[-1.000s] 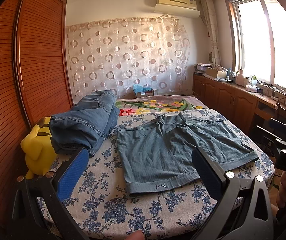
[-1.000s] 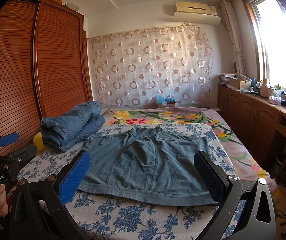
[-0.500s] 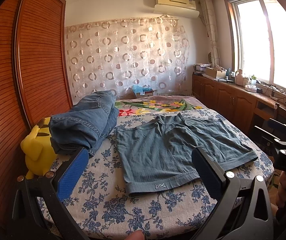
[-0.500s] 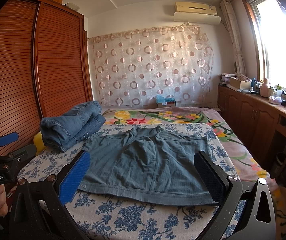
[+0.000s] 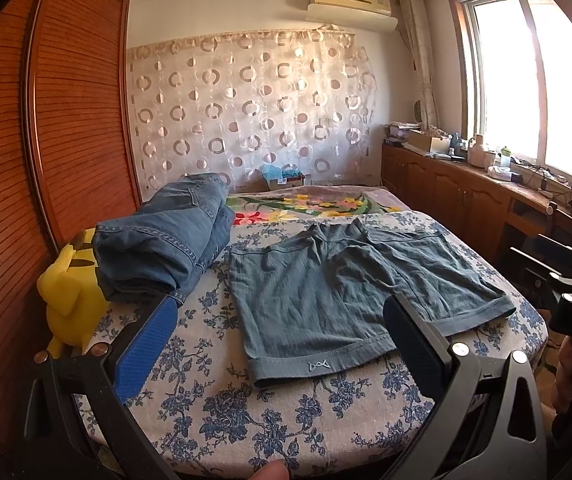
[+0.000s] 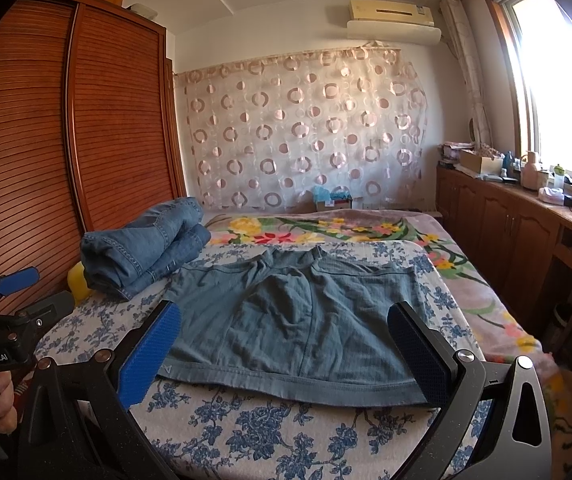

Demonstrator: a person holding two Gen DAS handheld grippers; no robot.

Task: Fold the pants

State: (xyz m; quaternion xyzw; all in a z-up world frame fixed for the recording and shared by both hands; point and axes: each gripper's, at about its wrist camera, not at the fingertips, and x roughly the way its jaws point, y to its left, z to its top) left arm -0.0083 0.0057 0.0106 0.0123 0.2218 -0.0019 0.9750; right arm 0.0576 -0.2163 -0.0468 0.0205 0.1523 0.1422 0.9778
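Observation:
A pair of grey-blue shorts (image 5: 338, 292) lies spread flat on the floral bedspread (image 5: 245, 412), waistband far, leg hems toward me. It also shows in the right wrist view (image 6: 294, 320). My left gripper (image 5: 277, 344) is open and empty, held above the near edge of the bed in front of the left leg hem. My right gripper (image 6: 286, 356) is open and empty, held just before the hems. Each gripper shows at the edge of the other's view: the right one (image 5: 566, 300) and the left one (image 6: 1, 320).
A stack of folded blue jeans (image 5: 165, 240) sits at the bed's left, over a yellow plush toy (image 5: 69, 300). A wooden wardrobe (image 5: 65, 120) stands on the left. Wooden cabinets (image 5: 458, 188) with clutter run under the window on the right.

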